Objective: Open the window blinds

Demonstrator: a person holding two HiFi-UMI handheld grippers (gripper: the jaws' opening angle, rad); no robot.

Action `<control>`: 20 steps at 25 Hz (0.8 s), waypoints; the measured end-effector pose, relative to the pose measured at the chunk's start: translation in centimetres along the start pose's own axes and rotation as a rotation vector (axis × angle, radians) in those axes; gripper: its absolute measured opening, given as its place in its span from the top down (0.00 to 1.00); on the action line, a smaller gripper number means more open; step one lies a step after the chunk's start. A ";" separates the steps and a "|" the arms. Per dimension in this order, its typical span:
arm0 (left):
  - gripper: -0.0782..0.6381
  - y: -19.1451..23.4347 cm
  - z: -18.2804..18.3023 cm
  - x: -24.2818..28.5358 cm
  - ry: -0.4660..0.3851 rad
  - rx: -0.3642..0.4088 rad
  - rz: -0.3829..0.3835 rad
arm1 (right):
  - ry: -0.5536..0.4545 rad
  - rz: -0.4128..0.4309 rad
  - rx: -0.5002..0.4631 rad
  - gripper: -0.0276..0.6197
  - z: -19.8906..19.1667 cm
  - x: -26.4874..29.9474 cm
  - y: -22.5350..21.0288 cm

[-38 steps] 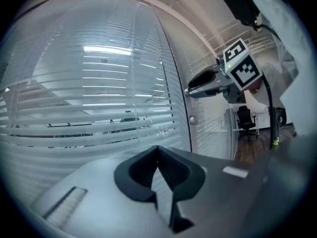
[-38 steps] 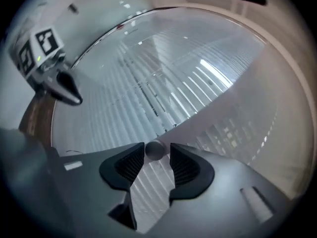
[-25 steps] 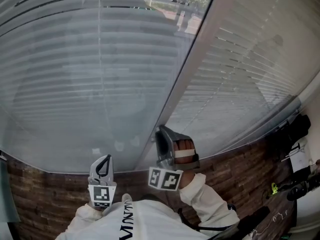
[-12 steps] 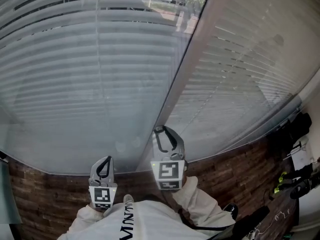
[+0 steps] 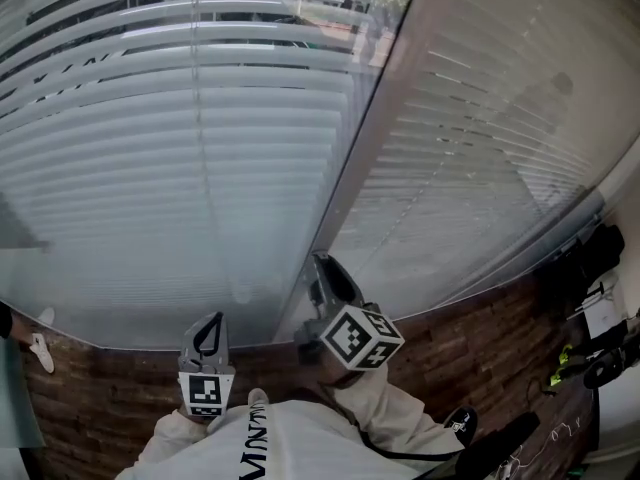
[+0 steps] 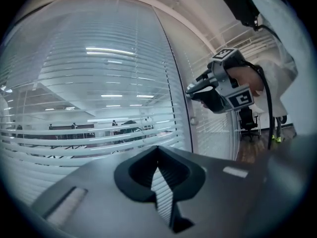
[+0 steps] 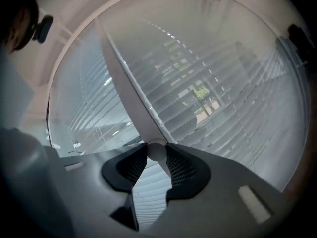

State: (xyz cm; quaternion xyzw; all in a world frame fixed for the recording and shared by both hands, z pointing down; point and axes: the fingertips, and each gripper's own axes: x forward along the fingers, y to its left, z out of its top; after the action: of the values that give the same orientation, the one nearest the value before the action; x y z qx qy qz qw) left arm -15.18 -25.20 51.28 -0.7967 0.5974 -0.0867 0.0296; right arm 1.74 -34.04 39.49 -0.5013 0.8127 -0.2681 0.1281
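The left window blind [image 5: 200,168] has white slats tilted partly open, and I see through the gaps near the top [image 6: 99,128]. A second blind [image 5: 480,148] hangs to the right of the pale frame post [image 5: 370,138]. My right gripper [image 5: 318,271] is at the foot of that post, shut on a small round white knob [image 7: 157,151] pinched between its ribbed pads [image 7: 181,170]. The left gripper view shows it from the side [image 6: 190,90]. My left gripper [image 5: 208,330] hangs short of the left blind, shut and empty [image 6: 158,151].
A brown brick-patterned floor [image 5: 100,398] runs below the window. Dark equipment and cables [image 5: 590,258] lie at the right. Someone's shoe [image 5: 40,353] shows at the left edge. An office chair [image 6: 247,128] stands further right along the glass.
The right gripper has rolled on the knob, its marker cube swinging over to the right. The left blind's slats have tilted further open, showing more through them. The left gripper has stayed put.
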 end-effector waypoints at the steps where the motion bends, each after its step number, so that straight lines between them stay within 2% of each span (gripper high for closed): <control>1: 0.89 0.0 0.0 0.0 0.000 0.000 0.000 | -0.008 0.012 0.063 0.76 0.0 0.0 -0.1; 6: 0.89 0.1 0.1 -0.1 0.000 -0.002 -0.001 | -0.039 0.102 0.424 0.76 0.1 0.0 -0.2; 8: 0.89 0.1 0.1 -0.2 0.001 -0.002 -0.003 | -0.045 0.123 0.502 0.76 0.1 -0.1 -0.2; 16: 0.89 0.1 0.1 -0.3 0.003 -0.001 -0.009 | -0.073 0.152 0.639 0.76 0.1 -0.1 -0.7; 20: 0.89 -0.1 -0.3 -0.7 0.010 -0.009 -0.013 | -0.079 0.193 0.644 0.76 0.0 -0.3 -0.8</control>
State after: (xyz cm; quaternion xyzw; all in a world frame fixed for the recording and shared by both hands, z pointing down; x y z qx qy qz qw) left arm -15.31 -24.47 51.54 -0.8002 0.5927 -0.0885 0.0225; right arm 2.49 -34.02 39.93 -0.3659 0.7243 -0.4780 0.3361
